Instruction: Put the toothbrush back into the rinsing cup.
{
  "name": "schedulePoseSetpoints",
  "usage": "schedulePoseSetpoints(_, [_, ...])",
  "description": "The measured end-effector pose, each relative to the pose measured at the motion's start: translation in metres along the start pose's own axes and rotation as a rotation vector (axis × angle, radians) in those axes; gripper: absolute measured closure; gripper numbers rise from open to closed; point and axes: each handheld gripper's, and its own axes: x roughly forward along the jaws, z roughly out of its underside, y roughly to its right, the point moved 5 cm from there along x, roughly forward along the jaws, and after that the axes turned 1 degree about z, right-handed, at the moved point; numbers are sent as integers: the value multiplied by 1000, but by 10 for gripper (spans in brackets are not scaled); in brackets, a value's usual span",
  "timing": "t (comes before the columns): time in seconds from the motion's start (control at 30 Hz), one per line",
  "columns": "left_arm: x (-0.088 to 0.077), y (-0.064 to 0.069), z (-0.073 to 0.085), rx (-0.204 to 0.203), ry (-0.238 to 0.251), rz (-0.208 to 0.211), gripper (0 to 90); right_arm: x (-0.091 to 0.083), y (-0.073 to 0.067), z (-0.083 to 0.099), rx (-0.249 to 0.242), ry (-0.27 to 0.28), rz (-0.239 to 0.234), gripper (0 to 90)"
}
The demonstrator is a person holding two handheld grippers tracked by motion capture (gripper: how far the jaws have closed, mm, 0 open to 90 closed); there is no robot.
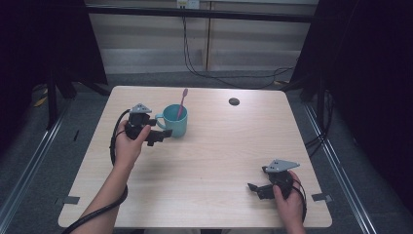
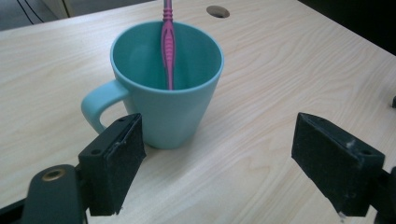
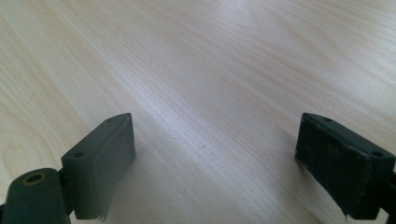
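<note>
Light wooden table [image 1: 204,165]. 1 teal mug [image 1: 174,121], upright at far left, handle toward left gripper [image 1: 160,132]; 1 pink toothbrush [image 1: 182,103] standing inside. Left gripper: jaws spread wide, just beside mug, empty. Right gripper [image 1: 258,189]: near right, jaws spread, empty, above bare wood.

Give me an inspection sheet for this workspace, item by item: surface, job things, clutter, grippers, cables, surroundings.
Surface: light wood table, with a round grommet hole near the far edge.
Job's things: teal mug upright, handle towards the left gripper; pink toothbrush standing in it, leaning on the rim.
Clutter: nothing seen.
Grippers: left gripper open, jaws just short of the mug; right gripper open over bare wood at the near right.
Cables: black cable trailing from the left gripper along the forearm; more cables hanging down the back wall to the floor.
Surroundings: dark curtains at both sides, grey floor, tape marks beside the table.
</note>
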Motion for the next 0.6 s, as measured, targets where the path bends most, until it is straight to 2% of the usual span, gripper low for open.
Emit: schedulePoseSetpoints(0.6, [-1,9,27,24,-2,47,171,0,0,0,0,0,0,110])
